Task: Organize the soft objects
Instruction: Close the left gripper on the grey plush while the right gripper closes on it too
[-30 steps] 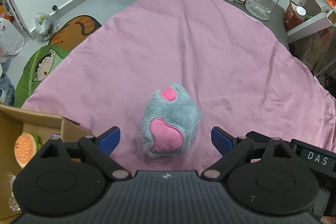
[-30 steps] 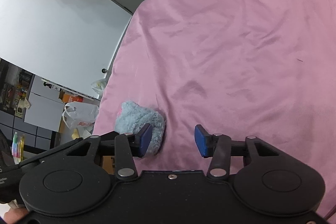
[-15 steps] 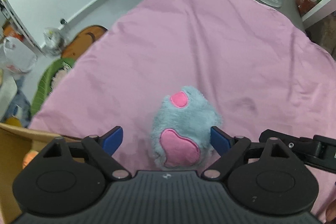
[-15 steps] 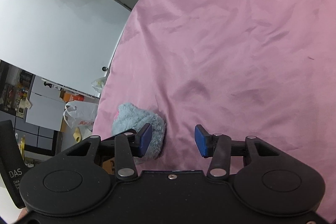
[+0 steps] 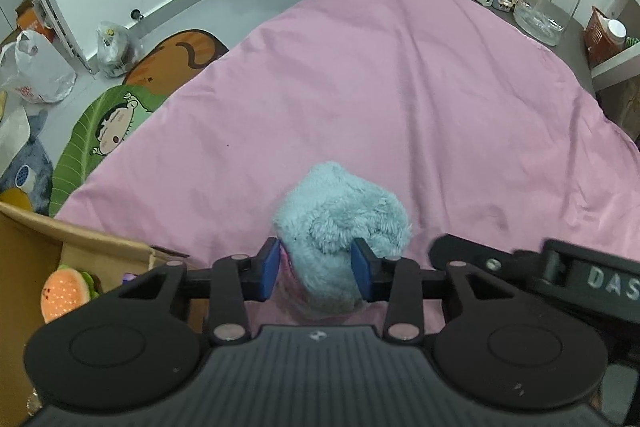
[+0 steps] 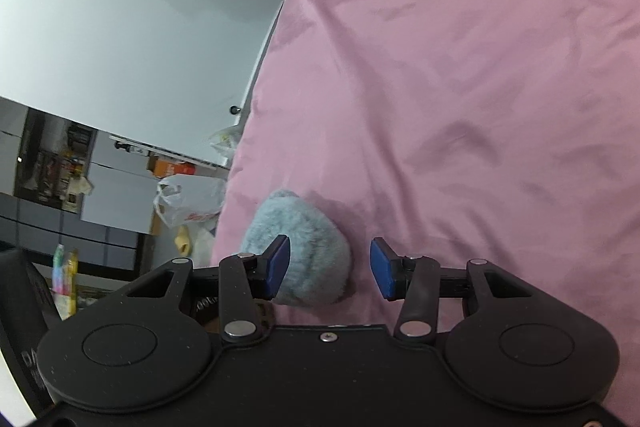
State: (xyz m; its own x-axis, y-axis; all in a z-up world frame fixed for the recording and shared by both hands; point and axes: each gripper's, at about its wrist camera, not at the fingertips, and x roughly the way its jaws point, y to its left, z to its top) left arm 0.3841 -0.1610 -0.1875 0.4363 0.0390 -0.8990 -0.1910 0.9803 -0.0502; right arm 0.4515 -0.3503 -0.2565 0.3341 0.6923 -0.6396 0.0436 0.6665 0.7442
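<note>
Two grippers work over one pink sheet [image 5: 400,99], and only one of them has anything in it. The left gripper [image 5: 316,267] points steeply down at the near edge of the sheet, its jaws closing on a fluffy blue-grey plush toy [image 5: 340,223]; both blue pads already press into the pile, which bulges above them, and a sliver of the toy's pink patch shows just inside the left pad. Gripping it low and across its middle makes sense — fur that soft would slip out of a shallow pinch. The toy lies at the near left part of the sheet, still resting on the fabric as far as the left wrist view shows. Just left of it, off the edge of the sheet, stands a cardboard box [image 5: 80,247] with an orange-and-green stuffed fruit [image 5: 64,293] already inside, so the box is probably where soft things are being collected and the toy's likely destination. The right gripper [image 6: 328,269] hovers just to the right of the toy, its jaws partly apart and empty — the toy sits behind its left pad rather than between the two. Its black body also reaches into the left wrist view at the near right, close enough to steady the toy or take over.
</note>
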